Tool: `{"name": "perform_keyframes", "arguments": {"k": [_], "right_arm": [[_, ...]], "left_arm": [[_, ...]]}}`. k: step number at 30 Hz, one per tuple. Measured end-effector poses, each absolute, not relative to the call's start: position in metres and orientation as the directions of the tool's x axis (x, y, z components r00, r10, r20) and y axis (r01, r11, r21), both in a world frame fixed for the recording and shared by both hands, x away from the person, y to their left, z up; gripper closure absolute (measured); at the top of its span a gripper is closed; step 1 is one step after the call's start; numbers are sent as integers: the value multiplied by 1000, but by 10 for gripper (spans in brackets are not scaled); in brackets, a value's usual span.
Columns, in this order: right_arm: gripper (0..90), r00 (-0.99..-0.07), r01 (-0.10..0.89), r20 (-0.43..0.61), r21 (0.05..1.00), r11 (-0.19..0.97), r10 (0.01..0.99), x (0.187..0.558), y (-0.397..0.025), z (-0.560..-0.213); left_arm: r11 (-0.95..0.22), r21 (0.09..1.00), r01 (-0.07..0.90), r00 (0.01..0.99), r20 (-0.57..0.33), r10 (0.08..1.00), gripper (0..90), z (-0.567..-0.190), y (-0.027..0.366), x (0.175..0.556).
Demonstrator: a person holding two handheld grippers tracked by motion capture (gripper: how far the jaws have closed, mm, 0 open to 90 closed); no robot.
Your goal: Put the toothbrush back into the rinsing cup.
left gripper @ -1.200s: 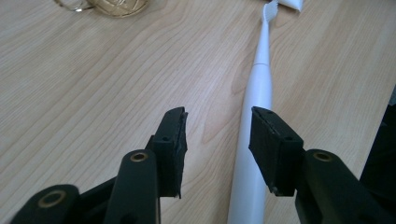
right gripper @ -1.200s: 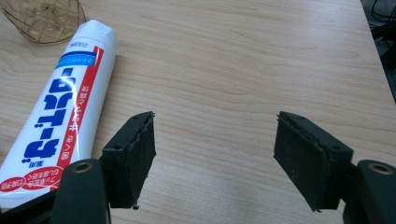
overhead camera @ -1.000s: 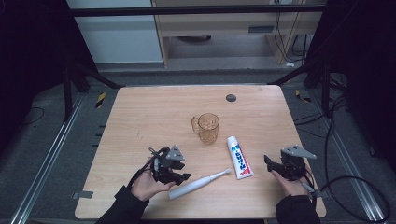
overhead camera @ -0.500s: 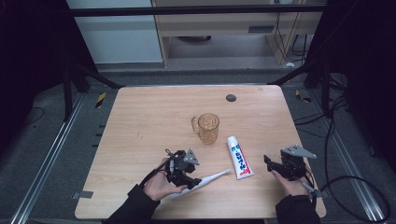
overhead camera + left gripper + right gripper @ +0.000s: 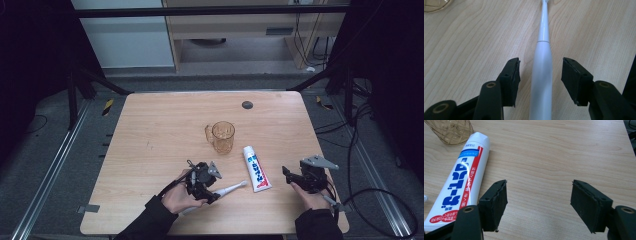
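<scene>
Grasp approach on the toothbrush. In the high view the left gripper [image 5: 207,186] sits over the handle of the white toothbrush [image 5: 231,188], which lies flat near the table's [image 5: 150,125] front edge with its head pointing toward 2 o'clock, just short of the toothpaste tube [image 5: 256,168]. The left gripper view shows the handle [image 5: 541,82] running lengthwise between the two black jaws, which stand apart on either side of it with clear wood visible in both gaps; neither pad touches the handle, so the gripper is open and the brush is not yet held. The amber glass mug [image 5: 222,136] stands upright at 12 o'clock from the brush, well apart from it. The right gripper [image 5: 295,176] rests at 3 o'clock of the tube, its jaws spread wide over bare wood, with the tube [image 5: 461,177] lying just outside the left-hand jaw in the right gripper view. Judged step: alignment for the pick is done. The next move calls for closing the left jaws squarely on the thick part of the handle, keeping it centred so the round body does not roll or squirt sideways, then lifting.
</scene>
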State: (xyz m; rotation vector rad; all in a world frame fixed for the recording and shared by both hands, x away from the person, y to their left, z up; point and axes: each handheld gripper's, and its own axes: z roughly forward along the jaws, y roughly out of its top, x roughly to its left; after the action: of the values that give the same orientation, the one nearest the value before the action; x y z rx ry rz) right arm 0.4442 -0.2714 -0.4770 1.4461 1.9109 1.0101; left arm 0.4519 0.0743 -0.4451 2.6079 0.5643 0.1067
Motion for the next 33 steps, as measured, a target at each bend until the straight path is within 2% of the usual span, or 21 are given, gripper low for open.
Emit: {"name": "perform_keyframes", "arguments": {"k": [14, 33], "right_arm": [[321, -294, 563, 33, 813, 145, 955, 445, -271, -477], [326, -293, 563, 33, 814, 144, 956, 445, -271, -477]], "left_arm": [[-834, 407, 373, 919, -40, 392, 534, -457, 65, 455], [-840, 382, 385, 916, -46, 399, 626, -467, 61, 459]]}}
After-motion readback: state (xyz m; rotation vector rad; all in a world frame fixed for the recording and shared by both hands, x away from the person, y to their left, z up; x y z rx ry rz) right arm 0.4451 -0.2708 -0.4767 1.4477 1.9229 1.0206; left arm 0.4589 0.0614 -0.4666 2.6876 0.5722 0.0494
